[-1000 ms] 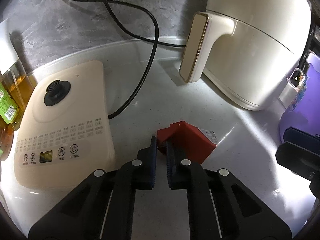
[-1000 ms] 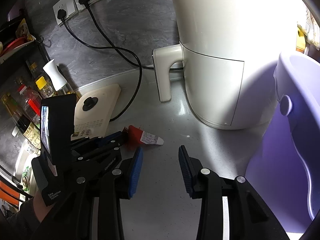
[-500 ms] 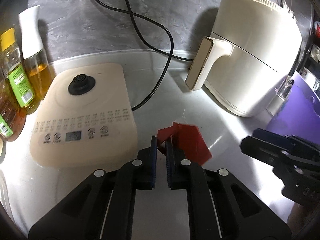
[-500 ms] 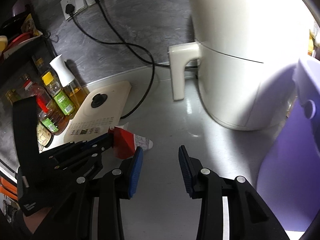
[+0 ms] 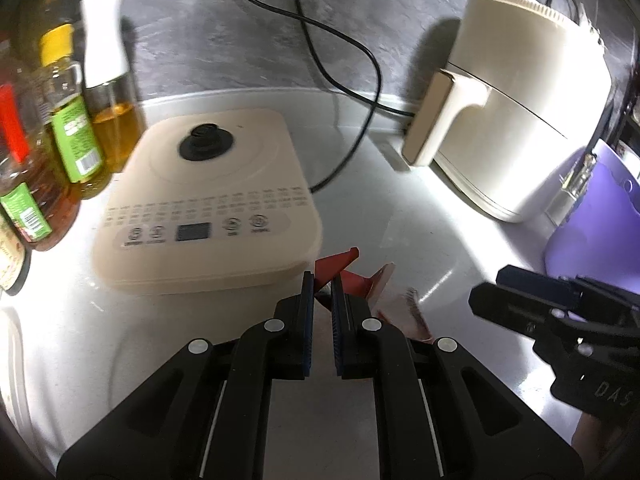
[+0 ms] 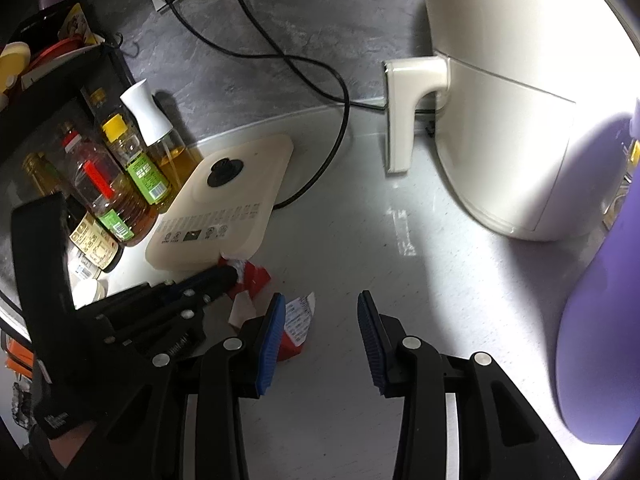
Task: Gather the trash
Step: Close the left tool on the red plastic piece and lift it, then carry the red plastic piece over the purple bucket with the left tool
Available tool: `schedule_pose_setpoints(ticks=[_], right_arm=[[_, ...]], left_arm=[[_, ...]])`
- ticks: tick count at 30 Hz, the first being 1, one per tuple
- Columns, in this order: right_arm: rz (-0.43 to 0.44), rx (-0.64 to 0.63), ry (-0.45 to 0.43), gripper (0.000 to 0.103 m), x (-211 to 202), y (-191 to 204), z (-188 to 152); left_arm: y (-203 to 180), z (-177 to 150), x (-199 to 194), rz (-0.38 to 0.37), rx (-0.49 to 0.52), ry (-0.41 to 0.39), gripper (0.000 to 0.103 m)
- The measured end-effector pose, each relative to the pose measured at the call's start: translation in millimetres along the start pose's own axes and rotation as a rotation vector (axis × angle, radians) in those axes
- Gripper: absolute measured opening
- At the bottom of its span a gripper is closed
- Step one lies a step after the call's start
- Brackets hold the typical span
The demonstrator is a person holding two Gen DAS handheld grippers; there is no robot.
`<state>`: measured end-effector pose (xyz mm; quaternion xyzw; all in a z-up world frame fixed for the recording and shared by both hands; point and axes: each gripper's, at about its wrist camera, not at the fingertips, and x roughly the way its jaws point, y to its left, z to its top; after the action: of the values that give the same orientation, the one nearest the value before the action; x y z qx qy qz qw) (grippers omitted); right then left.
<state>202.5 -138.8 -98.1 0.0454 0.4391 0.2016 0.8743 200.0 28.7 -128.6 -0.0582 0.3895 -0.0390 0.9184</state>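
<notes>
1. While the left hand-held gripper [image 5: 321, 286] stays clamped on the red wrapper [image 5: 352, 280], the view has pulled back from a second ago, and more of the worktop [image 5: 440, 248] shows below it
2. The wrapper is off the worktop now, I'd say: it dangles from the closed pads beside the cream cooker base [image 5: 208, 200], its pale printed end [image 6: 298, 320] hanging low
3. That means the pick is done, and the carry is on
4. The right hand-held gripper [image 6: 322, 320] hovers with jaws wide apart and nothing between them, just beside the wrapper
5. The purple bin [image 6: 600, 280] sits at the right, past the air fryer [image 5: 520, 120]; likely the drop spot
6. Next call: swing the wrapper right, over the bin rim, then release
7. Watch the grip: only a corner is pinched, so a quick swing could shake it loose
8. Oil bottles [image 5: 68, 120] and the cord [image 5: 360, 60] lie well clear of that path
</notes>
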Motion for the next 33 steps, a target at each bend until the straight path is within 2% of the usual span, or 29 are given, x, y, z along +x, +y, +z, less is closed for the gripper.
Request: schedule_pose_setpoints(ticks=[4,8,15,24,25,27,29,33], right_arm=[[0.014,-0.004,0.012,0.046,3.2,5.5,-4.3],[0.028,-0.015,0.013,0.049,3.8,14.4,-6.4],[0.041,-0.025,0.015,0.051,6.5,23.4,-7.1],[0.051,-0.041,0.031,0.055,15.3,36.1,-13.0],[0.049,-0.045,0.031,0.053,16.7,37.2,-13.8],[0.032,-0.068,0.055,0.032,23.4,41.5,-15.4],[0.023,-0.077,0.062,0.02,25.1,42.9,-15.8],[0.006,-0.093,0.029,0.017,13.4,42.7,-16.3]], left_arm=[[6.0,-2.3,-2.9,0.016,-0.004,0.001,0.009],[11.1,-5.2,-8.4,0.029,-0.015,-0.005,0.009],[20.8,-9.5,-16.3,0.064,-0.019,-0.012,0.009],[35.0,-17.4,-21.3,0.162,-0.048,-0.006,0.009],[36.6,-18.9,-21.2,0.169,-0.053,-0.003,0.009],[39.4,-21.2,-21.2,0.182,-0.06,0.001,0.009],[40.0,-22.1,-22.5,0.19,-0.066,-0.001,0.009],[35.9,-21.2,-27.7,0.188,-0.069,-0.013,0.009]])
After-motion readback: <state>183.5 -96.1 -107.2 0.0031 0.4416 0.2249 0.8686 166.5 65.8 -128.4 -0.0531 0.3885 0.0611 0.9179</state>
